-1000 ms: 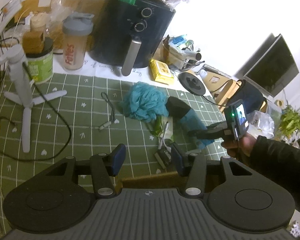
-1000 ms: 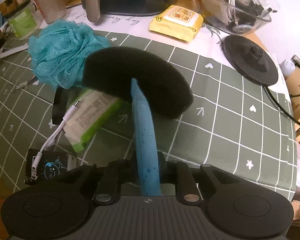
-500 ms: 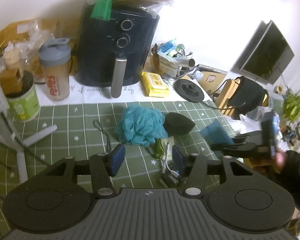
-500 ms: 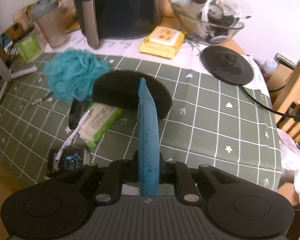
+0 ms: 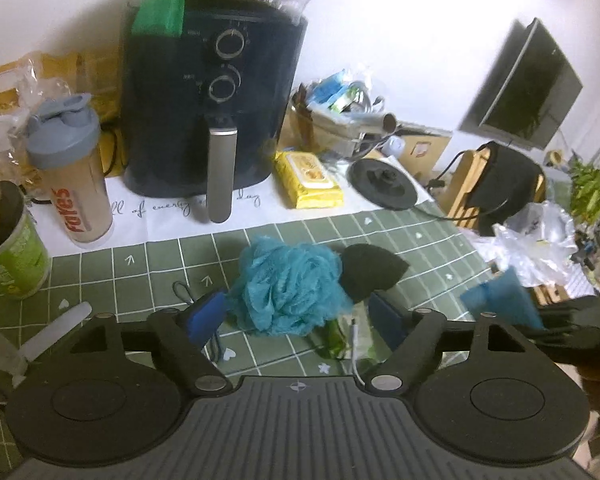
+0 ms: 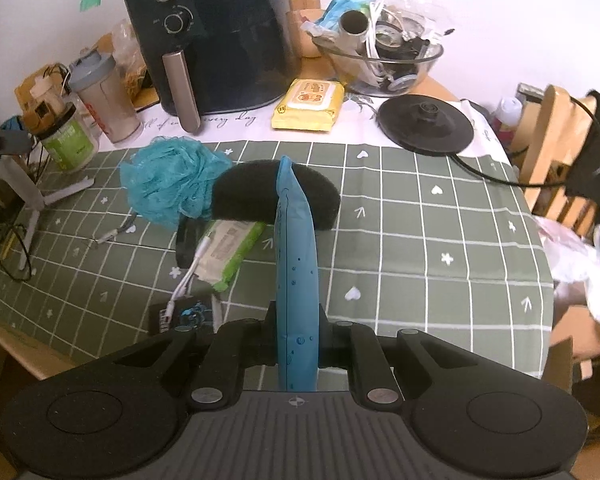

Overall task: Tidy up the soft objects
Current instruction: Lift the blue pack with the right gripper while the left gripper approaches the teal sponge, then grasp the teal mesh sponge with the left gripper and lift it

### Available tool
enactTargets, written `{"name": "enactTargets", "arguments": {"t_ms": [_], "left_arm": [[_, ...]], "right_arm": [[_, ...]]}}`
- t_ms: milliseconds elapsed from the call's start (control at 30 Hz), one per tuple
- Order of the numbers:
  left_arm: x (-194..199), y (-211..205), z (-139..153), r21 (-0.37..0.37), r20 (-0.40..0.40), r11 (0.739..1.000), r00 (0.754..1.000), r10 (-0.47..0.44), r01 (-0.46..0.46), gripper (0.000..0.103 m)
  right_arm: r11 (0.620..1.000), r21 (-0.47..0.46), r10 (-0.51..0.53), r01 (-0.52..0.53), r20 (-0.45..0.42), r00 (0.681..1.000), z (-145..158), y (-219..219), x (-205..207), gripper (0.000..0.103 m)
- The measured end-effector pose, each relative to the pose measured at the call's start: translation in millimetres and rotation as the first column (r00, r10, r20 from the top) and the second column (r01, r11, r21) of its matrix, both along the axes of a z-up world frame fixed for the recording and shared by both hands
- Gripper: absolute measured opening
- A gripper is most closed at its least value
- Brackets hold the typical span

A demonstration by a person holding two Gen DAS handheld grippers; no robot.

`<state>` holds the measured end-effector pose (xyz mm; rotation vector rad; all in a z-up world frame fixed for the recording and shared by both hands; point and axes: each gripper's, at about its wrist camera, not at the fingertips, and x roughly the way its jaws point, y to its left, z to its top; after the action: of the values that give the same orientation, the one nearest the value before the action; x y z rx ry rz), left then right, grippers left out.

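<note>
One teal loofah (image 5: pixel 288 288), one black sponge (image 5: pixel 368 272), one blue pouch (image 6: pixel 296 264)

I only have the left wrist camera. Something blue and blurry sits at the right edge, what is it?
Observer: A flat blue pouch. The right gripper is shut on it and holds it edge-on above the tablecloth.
Operator: What's hidden behind my own gripper, near the table's front edge?
Observer: A small black card with a cartoon print, with a white cable running across it.
Operator: Is the black sponge lying flat on the cloth?
Observer: Not fully. The black sponge overlaps the far end of a green wipes pack.
</note>
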<state>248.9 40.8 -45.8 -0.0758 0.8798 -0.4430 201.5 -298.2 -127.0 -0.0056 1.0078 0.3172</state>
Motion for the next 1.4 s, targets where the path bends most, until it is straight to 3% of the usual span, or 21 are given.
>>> {"name": "enactTargets", "arguments": {"t_ms": [467, 667, 767, 867, 1033, 1100, 1200, 1400], "left_arm": [[60, -13, -64, 0.002, -0.074, 0.999, 0.996, -0.047, 0.048, 0.082], [78, -14, -88, -0.057, -0.090, 0.997, 0.994, -0.055, 0.050, 0.082], [86, -16, -101, -0.088, -0.137, 0.995, 0.989, -0.056, 0.045, 0.080], [90, -14, -110, -0.094, -0.161, 0.995, 0.986, -0.038, 0.023, 0.054], [91, -8, -110, -0.140, -0.193, 0.990, 0.981, -0.032, 0.005, 0.033], [90, -6, -108, -0.141, -0.197, 0.990, 0.980, -0.037, 0.009, 0.021], [83, -4, -99, -0.130, -0.185, 0.991, 0.981, -0.061, 0.037, 0.014], [59, -1, -77, -0.110, -0.126, 0.991, 0.988, -0.089, 0.075, 0.012]], "right_arm": [[0.988, 0.041, -0.147, 0.147, -0.005, 0.989, 17, -16, -51, 0.017], [0.978, 0.025, -0.205, 0.205, -0.007, 0.979, 21, -24, -68, 0.017], [0.974, 0.023, -0.225, 0.225, -0.010, 0.974, 22, -26, -75, 0.017], [0.972, 0.017, -0.232, 0.232, -0.012, 0.973, 23, -25, -81, 0.017], [0.973, 0.013, -0.230, 0.231, -0.017, 0.973, 24, -22, -89, 0.017], [0.973, 0.012, -0.232, 0.232, -0.016, 0.973, 24, -22, -91, 0.017], [0.972, 0.015, -0.236, 0.236, -0.014, 0.972, 25, -22, -91, 0.017], [0.977, 0.020, -0.212, 0.211, 0.006, 0.977, 33, -18, -86, 0.017]]}}
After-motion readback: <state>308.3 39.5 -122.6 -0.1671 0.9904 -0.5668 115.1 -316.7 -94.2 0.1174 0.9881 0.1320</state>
